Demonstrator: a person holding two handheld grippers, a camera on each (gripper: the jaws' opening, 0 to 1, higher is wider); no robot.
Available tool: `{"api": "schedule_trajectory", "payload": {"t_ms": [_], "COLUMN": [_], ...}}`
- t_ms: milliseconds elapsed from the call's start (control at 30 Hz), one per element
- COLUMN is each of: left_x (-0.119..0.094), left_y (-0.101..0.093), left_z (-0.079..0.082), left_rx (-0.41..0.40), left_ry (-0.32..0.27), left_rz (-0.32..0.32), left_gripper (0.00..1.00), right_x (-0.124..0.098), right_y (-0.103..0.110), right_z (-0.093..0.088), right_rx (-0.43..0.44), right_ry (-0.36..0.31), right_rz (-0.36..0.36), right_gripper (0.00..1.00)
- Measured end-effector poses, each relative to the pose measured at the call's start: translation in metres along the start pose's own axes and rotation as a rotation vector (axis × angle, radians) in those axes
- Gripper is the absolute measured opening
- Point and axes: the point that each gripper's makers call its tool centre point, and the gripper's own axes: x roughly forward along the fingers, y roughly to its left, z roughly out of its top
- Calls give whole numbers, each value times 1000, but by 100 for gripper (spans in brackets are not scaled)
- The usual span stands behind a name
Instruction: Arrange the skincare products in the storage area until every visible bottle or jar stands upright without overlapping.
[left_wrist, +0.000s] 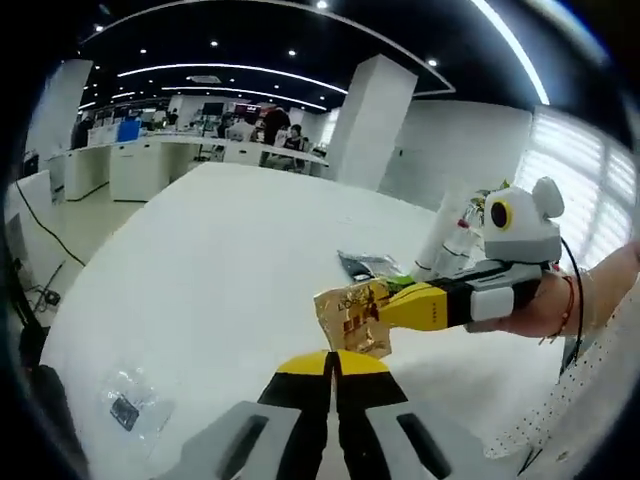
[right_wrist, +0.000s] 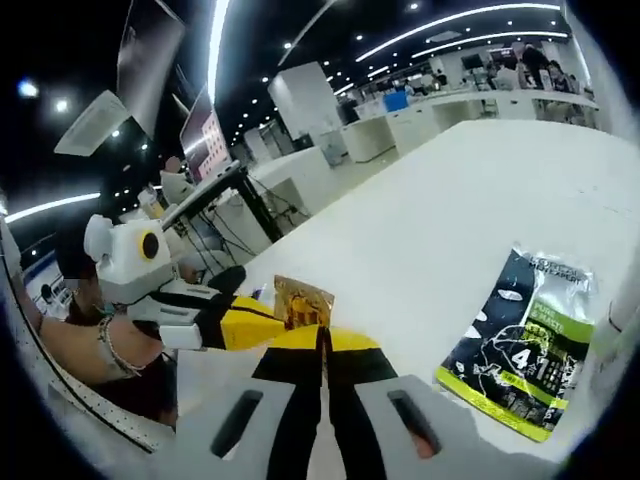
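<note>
Both claws meet at a small gold sachet (left_wrist: 352, 318) above the white desk (left_wrist: 240, 270): left claw (left_wrist: 331, 362) and right claw (right_wrist: 323, 340) each pinched shut on it. Dark-green pouch (right_wrist: 522, 345) lies nearby.

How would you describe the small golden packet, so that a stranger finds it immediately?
Start at the wide white table. Above it two yellow-and-black grippers meet, and the small shiny golden foil sachet is pinched between them, in the air. Unlike the larger black-and-green printed pouch lying flat on the table, it is gold and held up.
</note>
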Motion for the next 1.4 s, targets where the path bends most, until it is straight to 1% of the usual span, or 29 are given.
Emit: {"api": "schedule_trajectory", "payload": {"t_ms": [33, 67, 100, 133, 167, 200, 233, 300, 400, 433, 500, 533, 600, 633, 667, 767, 800, 900, 1000, 1033, 1067, 1100, 1133, 1200, 1233, 1267, 1333, 1367, 1400], "left_x": [6, 12, 17, 24, 30, 35, 42, 55, 74, 79, 91, 96, 103, 115, 119, 130, 135, 145, 150, 151, 152, 153, 154, 155, 155, 155, 155, 156, 156], "left_y": [1, 2, 2, 3, 5, 6, 6, 8, 13, 15, 19, 22, 24, 27, 28, 31, 34, 37, 37, 37, 39, 39, 39, 38, 40, 40, 40, 38, 37], "left_z": [3, 5, 7, 12, 16, 19, 23, 29, 39, 42, 47, 48, 50, 53, 54, 53, 52, 53, 53, 53, 53, 53, 51, 51, 52, 53, 52, 52, 52], "left_rx": [2, -10, -31, -59, -66, -62, -49, -27, -19, -12, 16, 35, 42, 57, 60, 81, 90, 94, 116, 124, 131, 137, 140, 131, 126, 123, 108, 119, 130], "left_ry": [9, 24, 31, 32, 34, 36, 43, 53, 61, 68, 93, 103, 117, 133, 141, 168, 187, 207, 223, 227, 230, 231, 239, 248, 242, 238, 236, 230, 228], "left_rz": [-2, -5, -11, -24, -26, -24, -21, -15, -12, -11, -6, -4, -2, 0, 2, 7, 12, 16, 22, 29, 44, 48, 45, 39, 58, 63, 72, 65, 61], "left_gripper": [0, 0, 0, 0, 0, 0, 0, 0, 0, 0, 0, 0, 0, 0, 0, 0, 0, 0, 0, 0, 0, 0, 0, 0, 0, 0, 0, 0, 0], "right_x": [1, 1, 2, 3, 4, 5, 8, 13, 18, 21, 25, 27, 30, 34, 35, 41, 43, 43, 42, 40, 35, 33, 32, 31, 33, 35, 40, 44, 45], "right_y": [-8, -12, -16, -26, -31, -36, -46, -58, -75, -83, -91, -96, -102, -113, -117, -129, -133, -143, -145, -148, -154, -156, -155, -152, -146, -142, -134, -133, -135], "right_z": [2, 4, 6, 10, 12, 15, 20, 27, 33, 34, 35, 35, 36, 36, 37, 35, 33, 33, 35, 37, 38, 41, 45, 48, 48, 48, 43, 35, 32], "right_rx": [-7, -13, -20, -32, -41, -50, -58, -66, -52, -42, -44, -47, -55, -57, -63, -91, -106, -146, -157, -170, -201, -215, -206, -191, -192, -190, -188, -189, -193], "right_ry": [-4, -8, -10, -21, -22, -26, -27, -30, -37, -38, -35, -29, -21, -8, -5, 26, 42, 56, 53, 48, 59, 52, 33, 18, 14, 13, 32, 68, 84], "right_rz": [-31, -45, -63, -100, -115, -127, -157, -183, -219, -233, -247, -258, -273, -299, -308, -341, -350, -396, -400, -414, -453, -468, -465, -456, -434, -419, -382, -375, -381], "right_gripper": [0, 0, 0, 0, 0, 0, 0, 0, 0, 0, 0, 0, 0, 0, 0, 0, 0, 3, 4, 3, 1, 0, 1, 0, 0, 0, 0, 0, 0]}}
